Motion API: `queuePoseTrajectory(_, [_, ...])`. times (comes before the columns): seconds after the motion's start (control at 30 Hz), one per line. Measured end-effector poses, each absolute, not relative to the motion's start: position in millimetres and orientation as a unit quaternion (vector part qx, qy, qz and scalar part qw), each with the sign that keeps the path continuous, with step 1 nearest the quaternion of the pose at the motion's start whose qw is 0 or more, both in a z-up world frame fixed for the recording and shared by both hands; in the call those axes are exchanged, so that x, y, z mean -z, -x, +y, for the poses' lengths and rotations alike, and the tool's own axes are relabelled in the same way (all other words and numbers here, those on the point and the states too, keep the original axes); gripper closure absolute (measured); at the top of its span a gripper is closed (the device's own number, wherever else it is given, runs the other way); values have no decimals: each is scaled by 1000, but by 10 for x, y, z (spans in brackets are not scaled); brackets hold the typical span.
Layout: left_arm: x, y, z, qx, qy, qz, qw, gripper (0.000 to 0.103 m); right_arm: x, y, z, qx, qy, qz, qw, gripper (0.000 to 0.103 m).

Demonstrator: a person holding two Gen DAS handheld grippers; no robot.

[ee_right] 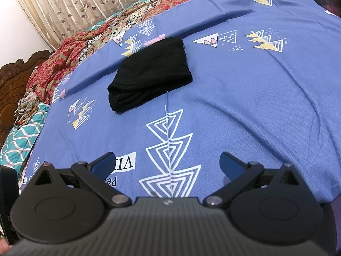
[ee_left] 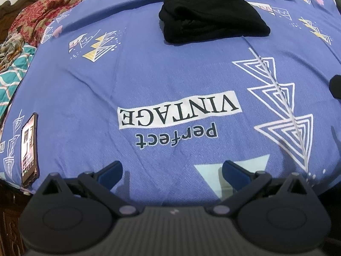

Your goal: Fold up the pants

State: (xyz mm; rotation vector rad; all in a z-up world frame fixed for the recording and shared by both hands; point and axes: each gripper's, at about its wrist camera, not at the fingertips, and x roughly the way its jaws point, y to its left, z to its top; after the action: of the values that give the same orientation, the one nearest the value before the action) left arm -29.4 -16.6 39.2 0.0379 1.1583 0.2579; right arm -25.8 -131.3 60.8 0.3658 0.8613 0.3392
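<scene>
The black pants (ee_left: 211,17) lie folded into a compact thick rectangle on the blue printed bedsheet (ee_left: 149,81), far ahead of my left gripper (ee_left: 172,170). The left gripper is open and empty, low over the sheet near the bed's front edge. In the right wrist view the folded pants (ee_right: 149,74) lie ahead and left of my right gripper (ee_right: 168,162), which is open and empty above the sheet (ee_right: 255,106).
A phone (ee_left: 29,151) lies on the sheet at the left edge of the bed. Crumpled red patterned cloth (ee_left: 38,15) and a teal quilt (ee_left: 12,74) lie at the far left. A carved wooden headboard (ee_right: 12,89) and curtains (ee_right: 74,6) stand behind.
</scene>
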Motion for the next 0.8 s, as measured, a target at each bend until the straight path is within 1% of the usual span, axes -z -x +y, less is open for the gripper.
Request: queuePoseTrajectory(0.8, [-385,295,-172,-120,-17,547,829,0,-597,267,-1316,-163,-175,414,879,0])
